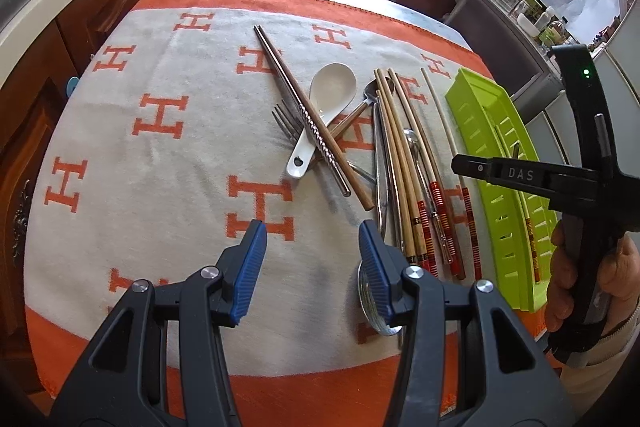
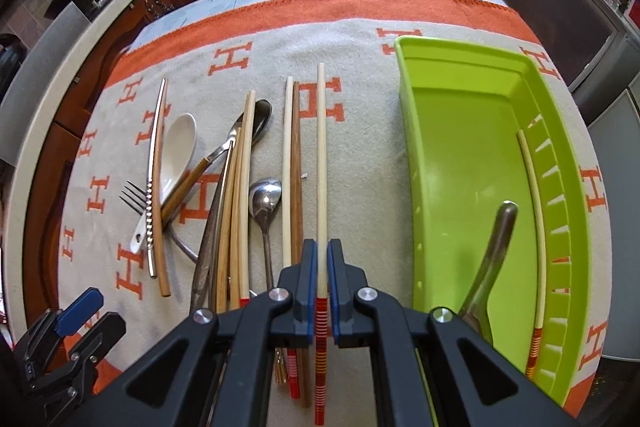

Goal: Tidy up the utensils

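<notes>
Left wrist: left gripper [image 1: 312,263] wide, empty, over cloth [image 1: 168,163] near its front edge; pile ahead.

Right wrist: right gripper [image 2: 322,287] clamps one chopstick [image 2: 321,163], probably lifted, long axis running away from it; tray [image 2: 472,163] just right, parallel.

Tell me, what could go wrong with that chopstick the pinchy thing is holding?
1. The right gripper pinches the pale chopstick near its striped end, so the long front part might tip down or twist between the fingers.
2. Swinging it over to the green tray, the tip might bump the tray wall.
3. The other chopsticks lie close beside it and could get nudged.
</notes>
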